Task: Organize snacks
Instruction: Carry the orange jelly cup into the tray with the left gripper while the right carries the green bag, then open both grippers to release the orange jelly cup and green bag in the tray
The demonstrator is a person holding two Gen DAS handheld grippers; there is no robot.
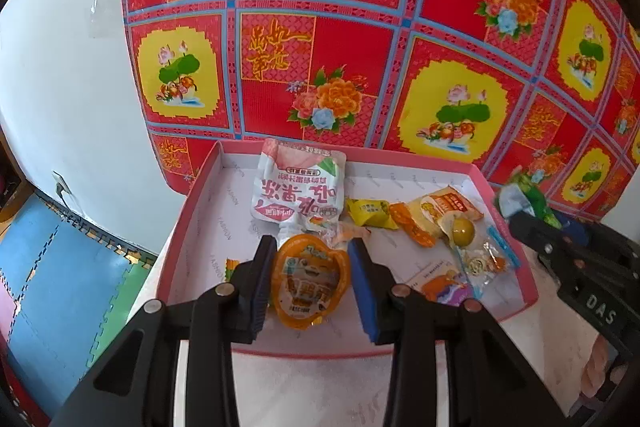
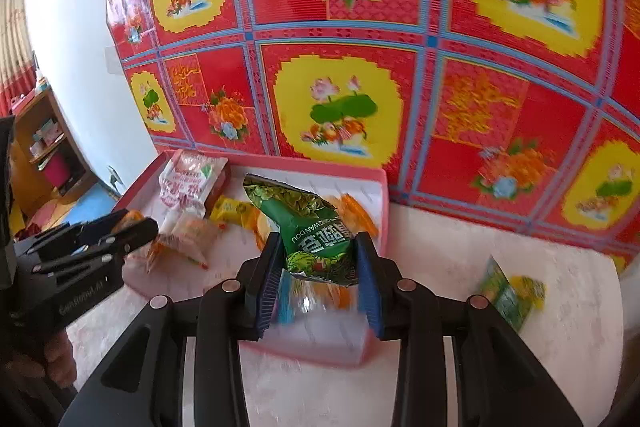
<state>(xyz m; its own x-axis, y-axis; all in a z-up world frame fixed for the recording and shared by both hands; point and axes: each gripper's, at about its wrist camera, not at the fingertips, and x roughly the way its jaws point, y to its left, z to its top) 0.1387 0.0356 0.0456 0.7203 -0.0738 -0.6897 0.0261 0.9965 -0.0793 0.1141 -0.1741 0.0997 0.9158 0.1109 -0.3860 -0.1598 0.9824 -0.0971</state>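
Left gripper (image 1: 312, 281) was clamped on an orange jelly cup (image 1: 310, 285), one blue pad on each side of it, hanging just above the near part of the pink tray (image 1: 508, 311). Right gripper (image 2: 318, 267) had its fingers (image 2: 269, 275) pinched on the lower end of a green pea packet (image 2: 314, 227), the rest of the bag sticking out past the tips over the tray's near right corner. So both were loaded, nothing loose between the pads.

Looked to me like the drop-off step: two snacks carried in over the tray, not yet let go. Next move probably calls for lowering each one to a bare patch of tray floor and opening up. The near left part looked free for the cup. The right side was more crowded, so the packet would need a spot that doesn't bury the others.

Further out in the tray: a white drink pouch (image 1: 298, 185) against the far wall, a little yellow candy pack (image 1: 370, 213) and an orange wrapper (image 1: 414, 227) next to it, then a clear bag with a yellow ball (image 1: 464, 231) inside.

One green-yellow packet (image 2: 510, 293) was outside the tray, on the pale surface (image 2: 440, 239) toward its right edge, blurry but clearly not sorted yet.
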